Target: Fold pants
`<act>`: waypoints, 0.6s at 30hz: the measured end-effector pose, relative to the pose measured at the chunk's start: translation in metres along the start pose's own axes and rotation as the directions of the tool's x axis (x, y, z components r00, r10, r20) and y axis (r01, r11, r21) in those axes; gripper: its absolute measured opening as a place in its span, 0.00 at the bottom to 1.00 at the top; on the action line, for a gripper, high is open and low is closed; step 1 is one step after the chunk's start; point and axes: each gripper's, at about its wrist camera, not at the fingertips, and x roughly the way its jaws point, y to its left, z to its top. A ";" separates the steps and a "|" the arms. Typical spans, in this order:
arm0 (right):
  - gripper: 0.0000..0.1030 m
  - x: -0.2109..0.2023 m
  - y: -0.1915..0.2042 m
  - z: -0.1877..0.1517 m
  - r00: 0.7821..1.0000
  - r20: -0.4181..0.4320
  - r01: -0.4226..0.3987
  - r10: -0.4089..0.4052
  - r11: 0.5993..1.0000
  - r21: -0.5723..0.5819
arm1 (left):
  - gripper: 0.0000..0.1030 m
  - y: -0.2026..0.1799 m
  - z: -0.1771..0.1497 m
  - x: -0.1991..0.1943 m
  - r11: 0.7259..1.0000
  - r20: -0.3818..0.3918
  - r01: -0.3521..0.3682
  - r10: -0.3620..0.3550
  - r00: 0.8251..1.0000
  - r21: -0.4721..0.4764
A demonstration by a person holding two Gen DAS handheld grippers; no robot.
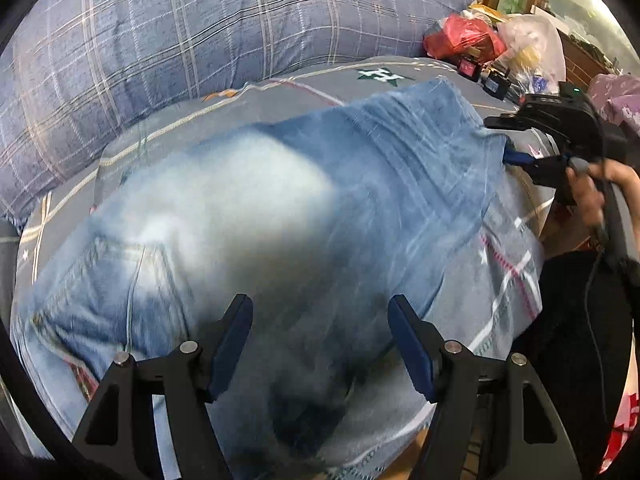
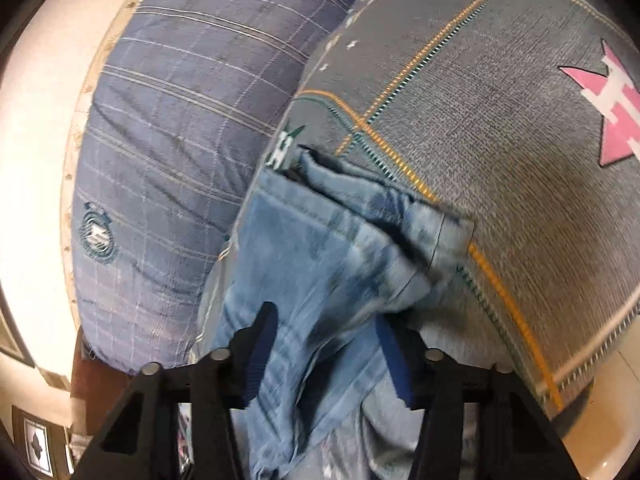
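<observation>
Light blue jeans (image 1: 304, 208) lie spread over the grey bedsheet (image 1: 304, 80), with a back pocket (image 1: 104, 272) at the near left. My left gripper (image 1: 320, 344) hangs open just above the near part of the jeans, holding nothing. My right gripper (image 1: 516, 156) is at the jeans' far right edge. In the right wrist view its jaws (image 2: 324, 352) stand apart with the denim leg (image 2: 320, 264) running between them; the hem end (image 2: 384, 208) lies crumpled on the sheet ahead.
A large blue plaid pillow (image 1: 192, 40) lies along the back; it also shows in the right wrist view (image 2: 180, 128). Red and white plastic bags (image 1: 492, 40) and small boxes sit at the back right. The bed's edge and floor (image 2: 612, 420) are at right.
</observation>
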 end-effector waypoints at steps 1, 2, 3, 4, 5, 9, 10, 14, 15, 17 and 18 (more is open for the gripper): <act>0.43 0.005 -0.001 0.003 1.000 -0.006 0.011 -0.011 1.000 0.007 | 0.69 0.002 -0.004 0.000 1.000 -0.002 -0.001 0.001 1.000 -0.009; 0.32 0.008 -0.001 0.006 1.000 -0.005 0.023 -0.023 1.000 0.007 | 0.69 0.007 -0.009 0.002 1.000 -0.012 -0.002 0.002 1.000 -0.022; 0.27 0.013 0.003 0.008 0.999 0.000 0.039 -0.039 0.999 -0.005 | 0.69 0.010 -0.012 0.005 0.999 -0.024 -0.001 0.000 1.000 -0.034; 0.23 0.012 0.008 0.008 0.999 0.014 0.051 -0.051 0.998 -0.035 | 0.69 0.015 -0.016 0.009 0.999 -0.038 0.005 -0.007 0.999 -0.049; 0.12 0.008 0.016 0.009 0.998 0.041 0.051 -0.048 0.996 -0.079 | 0.68 0.018 -0.019 0.012 0.998 -0.042 0.020 -0.022 0.999 -0.062; 0.07 -0.030 0.065 0.008 0.976 0.217 0.069 0.003 0.943 -0.325 | 0.69 0.009 -0.020 0.011 1.000 -0.039 -0.008 0.007 0.999 -0.010; 0.07 -0.039 0.073 0.008 0.969 0.245 0.066 0.029 0.926 -0.373 | 0.69 0.007 -0.020 0.011 1.000 -0.037 -0.006 0.006 0.999 -0.004; 0.07 -0.024 0.040 0.016 0.972 0.191 0.187 -0.133 0.935 -0.300 | 0.68 0.006 -0.023 0.011 1.000 -0.033 0.005 -0.005 0.999 0.005; 0.07 -0.014 0.023 0.020 0.976 0.134 0.202 -0.173 0.950 -0.239 | 0.68 0.005 -0.024 0.011 1.000 -0.033 0.001 -0.001 0.999 0.015; 0.07 -0.007 -0.004 0.029 0.991 0.055 0.126 -0.121 0.985 -0.118 | 0.68 0.006 -0.024 0.011 1.000 -0.038 0.000 0.001 0.999 0.027; 0.09 -0.005 -0.008 0.030 0.992 0.033 0.124 -0.121 0.987 -0.103 | 0.68 0.006 -0.024 0.010 1.000 -0.041 0.005 -0.004 0.999 0.026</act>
